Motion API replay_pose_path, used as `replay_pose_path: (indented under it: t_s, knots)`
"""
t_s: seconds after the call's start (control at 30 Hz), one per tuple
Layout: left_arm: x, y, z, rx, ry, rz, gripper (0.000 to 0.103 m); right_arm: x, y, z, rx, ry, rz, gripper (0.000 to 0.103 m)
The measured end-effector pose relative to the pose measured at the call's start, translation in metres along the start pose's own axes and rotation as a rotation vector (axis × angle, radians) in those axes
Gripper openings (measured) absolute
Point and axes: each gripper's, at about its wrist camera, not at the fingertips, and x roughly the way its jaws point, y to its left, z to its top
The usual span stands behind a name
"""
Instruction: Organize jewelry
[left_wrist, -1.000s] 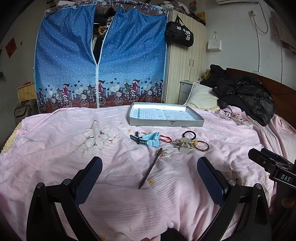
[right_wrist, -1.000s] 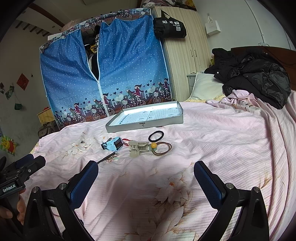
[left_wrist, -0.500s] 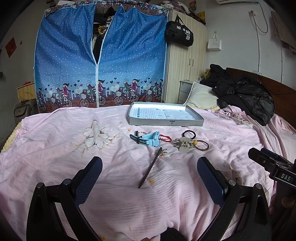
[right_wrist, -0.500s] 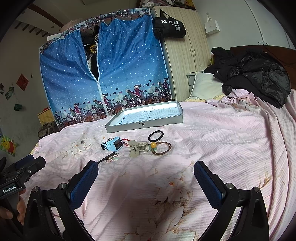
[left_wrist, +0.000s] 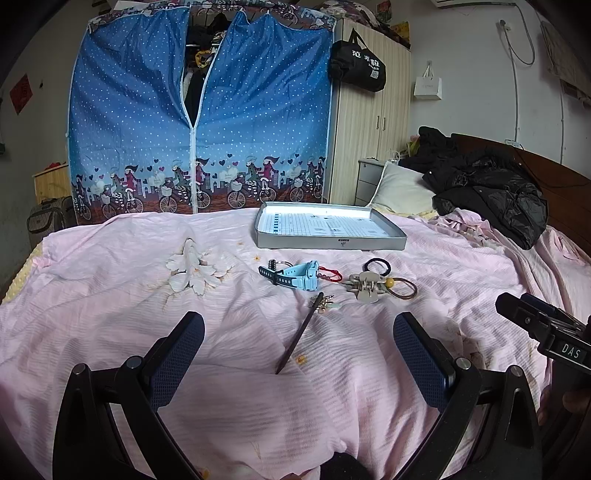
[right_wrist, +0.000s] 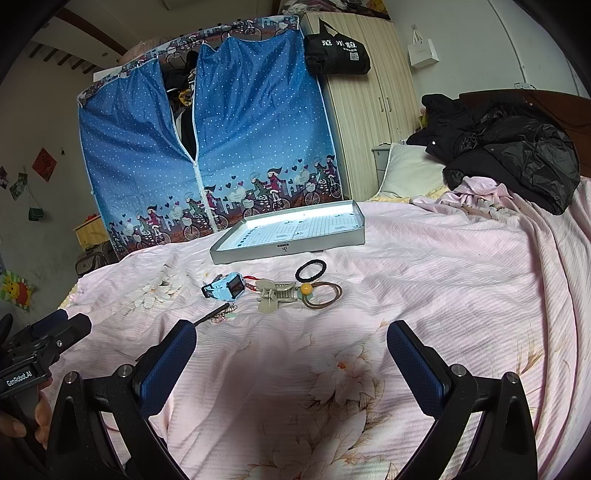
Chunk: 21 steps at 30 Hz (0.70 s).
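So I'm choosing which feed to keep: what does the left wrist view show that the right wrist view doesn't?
Left wrist only: the dark hair stick at full length, and the right gripper's body at its edge. Right wrist only: the smartwatch's dark screen and the left gripper's body. Both share the grey tray, beige claw clip, black hair tie and brown bead tie.
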Motion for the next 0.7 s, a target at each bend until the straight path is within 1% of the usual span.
replay_pose_path:
  t_s: [0.27, 0.4, 0.5, 0.6, 0.7]
  knots:
    - [0.0, 0.0, 0.0, 0.0, 0.001, 0.0, 0.1, 0.0, 0.0, 0.0, 0.001, 0.001, 0.0, 0.103]
    - [0.002, 0.0, -0.003, 0.0, 0.015, 0.0, 0.1, 0.002, -0.001, -0.001, 0.001, 0.005, -0.005, 0.103]
    - [0.007, 0.002, -0.004, -0.007, 0.042, 0.0, 0.1, 0.004, -0.001, -0.004, 0.01, 0.016, -0.02, 0.103]
    - [0.014, 0.007, -0.003, -0.013, 0.077, -0.016, 0.1, 0.006, -0.001, -0.006, 0.009, 0.018, -0.053, 0.103]
    - [0.02, 0.018, 0.004, -0.025, 0.107, -0.035, 0.1, 0.004, 0.001, 0.0, -0.009, 0.024, -0.054, 0.103]
